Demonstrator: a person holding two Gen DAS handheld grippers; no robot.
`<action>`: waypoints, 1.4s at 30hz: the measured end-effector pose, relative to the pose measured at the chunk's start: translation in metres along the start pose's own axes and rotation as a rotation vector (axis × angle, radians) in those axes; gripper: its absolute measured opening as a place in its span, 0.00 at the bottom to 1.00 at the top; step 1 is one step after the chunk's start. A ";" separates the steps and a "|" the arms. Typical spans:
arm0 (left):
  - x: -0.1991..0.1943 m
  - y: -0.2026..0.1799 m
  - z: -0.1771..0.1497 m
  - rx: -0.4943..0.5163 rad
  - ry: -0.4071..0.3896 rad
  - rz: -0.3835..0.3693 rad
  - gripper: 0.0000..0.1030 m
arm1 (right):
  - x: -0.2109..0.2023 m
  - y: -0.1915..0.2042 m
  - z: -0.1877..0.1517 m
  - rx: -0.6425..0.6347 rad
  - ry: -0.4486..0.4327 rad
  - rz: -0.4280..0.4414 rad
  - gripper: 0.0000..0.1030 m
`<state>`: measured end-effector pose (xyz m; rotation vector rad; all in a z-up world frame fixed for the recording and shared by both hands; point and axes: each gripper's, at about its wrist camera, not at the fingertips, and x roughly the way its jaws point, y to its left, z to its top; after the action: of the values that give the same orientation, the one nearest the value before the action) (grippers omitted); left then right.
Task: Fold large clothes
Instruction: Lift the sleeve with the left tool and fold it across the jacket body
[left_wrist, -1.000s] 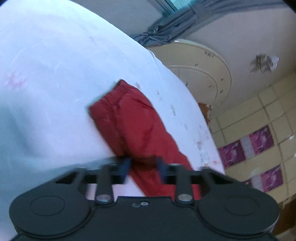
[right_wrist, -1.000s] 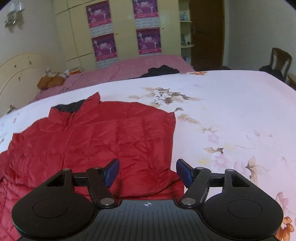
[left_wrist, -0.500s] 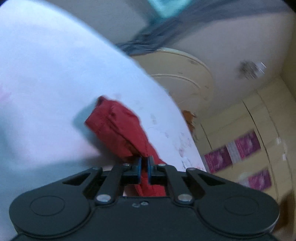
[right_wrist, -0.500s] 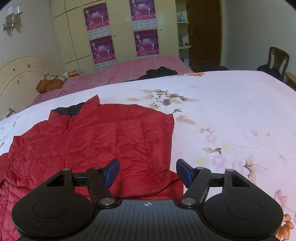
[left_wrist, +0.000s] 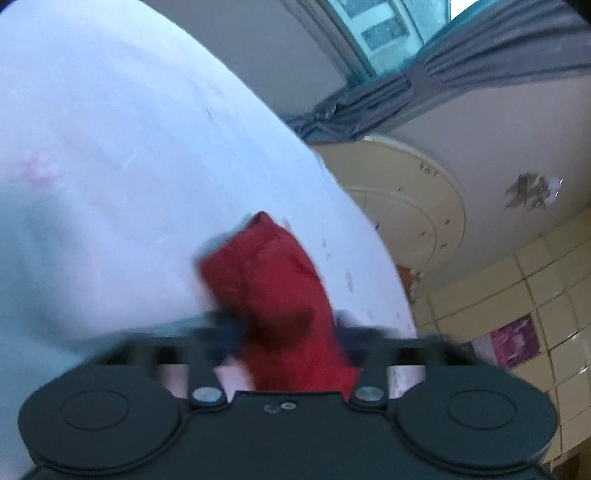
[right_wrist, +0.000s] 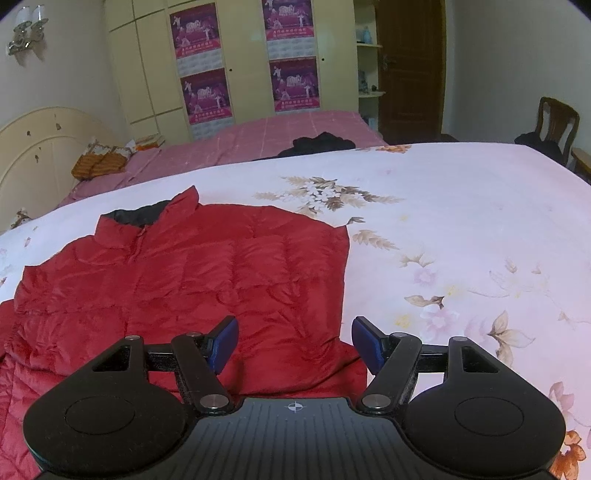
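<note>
The left gripper (left_wrist: 288, 328) is blurred; its jaws look spread to either side of a red sleeve (left_wrist: 273, 280), so whether they clamp it cannot be told by eye. The sleeve runs up from the gripper across the pale bedsheet (left_wrist: 129, 166). Beyond the sheet's edge stand a cream headboard (left_wrist: 413, 214) and a grey curtain (left_wrist: 388, 99).

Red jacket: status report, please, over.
Left gripper shut on sleeve, blurred. Right gripper open over red jacket, flat on bed. Nothing in the way.

Bare bedsheet (right_wrist: 461, 221) lies open right of the red jacket (right_wrist: 221, 273).
</note>
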<state>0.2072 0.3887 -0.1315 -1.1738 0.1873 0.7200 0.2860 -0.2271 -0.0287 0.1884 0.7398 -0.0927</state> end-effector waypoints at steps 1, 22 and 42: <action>0.001 -0.001 0.001 -0.004 0.007 0.009 0.03 | 0.001 -0.001 0.000 0.000 0.001 -0.002 0.66; -0.019 -0.266 -0.328 1.009 0.568 -0.494 0.03 | 0.011 -0.021 0.010 0.142 -0.008 0.024 0.66; -0.052 -0.264 -0.474 1.247 0.909 -0.599 0.50 | -0.020 -0.091 0.000 0.284 -0.014 0.029 0.66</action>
<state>0.4335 -0.1054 -0.0913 -0.2029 0.8544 -0.5155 0.2575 -0.3160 -0.0275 0.4684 0.7083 -0.1709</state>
